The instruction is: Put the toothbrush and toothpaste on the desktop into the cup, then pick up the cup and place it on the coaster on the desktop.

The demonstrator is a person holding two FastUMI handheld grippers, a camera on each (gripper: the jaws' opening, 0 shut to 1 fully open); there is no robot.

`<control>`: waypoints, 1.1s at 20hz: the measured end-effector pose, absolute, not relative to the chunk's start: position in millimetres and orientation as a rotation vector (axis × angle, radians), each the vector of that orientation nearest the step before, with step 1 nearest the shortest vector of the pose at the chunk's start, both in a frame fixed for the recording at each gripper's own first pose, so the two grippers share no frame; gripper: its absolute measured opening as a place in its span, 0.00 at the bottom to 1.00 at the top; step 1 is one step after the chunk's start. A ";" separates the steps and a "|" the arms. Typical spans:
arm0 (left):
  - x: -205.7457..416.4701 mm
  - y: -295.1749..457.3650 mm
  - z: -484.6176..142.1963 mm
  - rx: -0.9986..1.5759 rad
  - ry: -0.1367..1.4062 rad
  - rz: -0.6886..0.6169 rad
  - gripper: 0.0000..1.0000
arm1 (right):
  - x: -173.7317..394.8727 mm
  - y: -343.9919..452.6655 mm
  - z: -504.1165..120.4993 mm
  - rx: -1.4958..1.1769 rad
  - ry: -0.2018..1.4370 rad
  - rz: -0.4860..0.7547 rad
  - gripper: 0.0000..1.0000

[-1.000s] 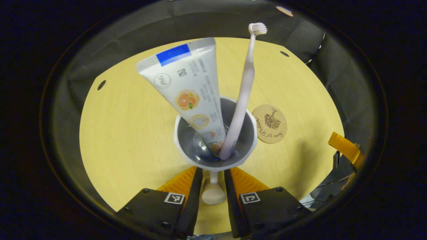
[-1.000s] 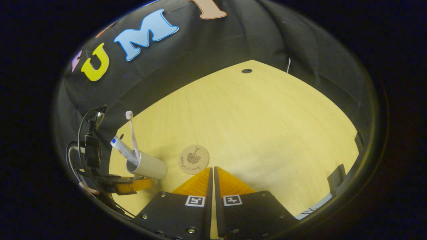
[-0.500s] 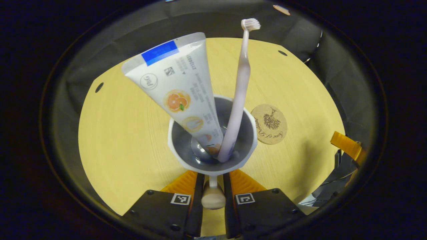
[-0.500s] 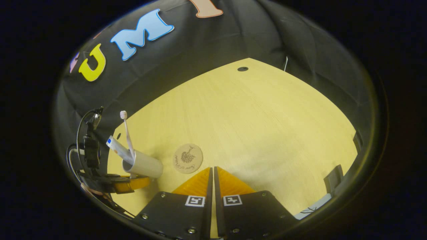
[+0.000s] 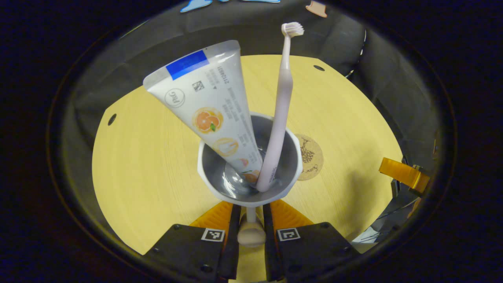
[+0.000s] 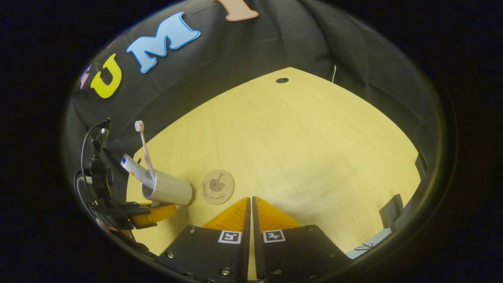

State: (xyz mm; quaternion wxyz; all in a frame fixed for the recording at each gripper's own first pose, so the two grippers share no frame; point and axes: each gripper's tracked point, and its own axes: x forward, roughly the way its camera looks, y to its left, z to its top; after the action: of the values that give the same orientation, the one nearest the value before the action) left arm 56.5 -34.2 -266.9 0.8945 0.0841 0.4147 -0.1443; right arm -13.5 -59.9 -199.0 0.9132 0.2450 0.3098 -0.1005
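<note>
In the left gripper view the white cup (image 5: 251, 192) with a grey inside holds the toothpaste tube (image 5: 208, 106) and the pale pink toothbrush (image 5: 281, 106), both leaning out. My left gripper (image 5: 250, 208) is shut on the cup's handle (image 5: 250, 232). The round cork coaster (image 5: 310, 157) lies just right of the cup, partly behind its rim. In the right gripper view the cup (image 6: 169, 189) is lifted and tilted at the left, held by the left gripper (image 6: 151, 214), beside the coaster (image 6: 217, 187). My right gripper (image 6: 250, 202) is shut, with nothing between its fingers, near the coaster.
The yellow wooden desktop (image 6: 298, 149) has small dark holes near its far edge (image 6: 281, 80). Black cloth walls surround it. In the left gripper view the right gripper (image 5: 401, 173) shows at the right edge, with cables below it.
The cup has lifted and shifted toward the coaster, which now sits partly behind the rim in the left gripper view. The right gripper has barely moved.
</note>
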 end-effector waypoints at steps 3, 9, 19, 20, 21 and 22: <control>51.1 -46.2 -255.4 0.187 0.850 -0.333 0.34 | -13.9 -63.3 -197.3 0.515 0.636 -0.220 0.06; 57.3 -79.7 -263.8 0.212 0.859 -0.393 0.34 | -27.8 -89.4 -202.4 0.560 0.635 -0.273 0.06; 52.8 -83.5 -263.8 0.227 0.903 -0.429 0.34 | -32.3 -112.1 -204.6 0.620 0.636 -0.320 0.06; 51.8 -83.0 -263.3 0.227 0.908 -0.428 0.34 | -32.3 -113.1 -204.0 0.622 0.637 -0.322 0.06; 51.1 -83.5 -263.0 0.227 0.914 -0.426 0.34 | -32.8 -114.3 -204.7 0.625 0.639 -0.324 0.06; 49.1 -83.5 -260.7 0.228 0.916 -0.423 0.34 | -32.4 -115.2 -204.8 0.631 0.641 -0.327 0.06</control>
State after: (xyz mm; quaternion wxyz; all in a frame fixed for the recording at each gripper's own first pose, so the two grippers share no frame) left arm 49.1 -83.5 -260.7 0.8693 0.1091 0.4377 -0.2020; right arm -32.4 -115.2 -204.8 0.8877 0.3035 0.3084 -0.1573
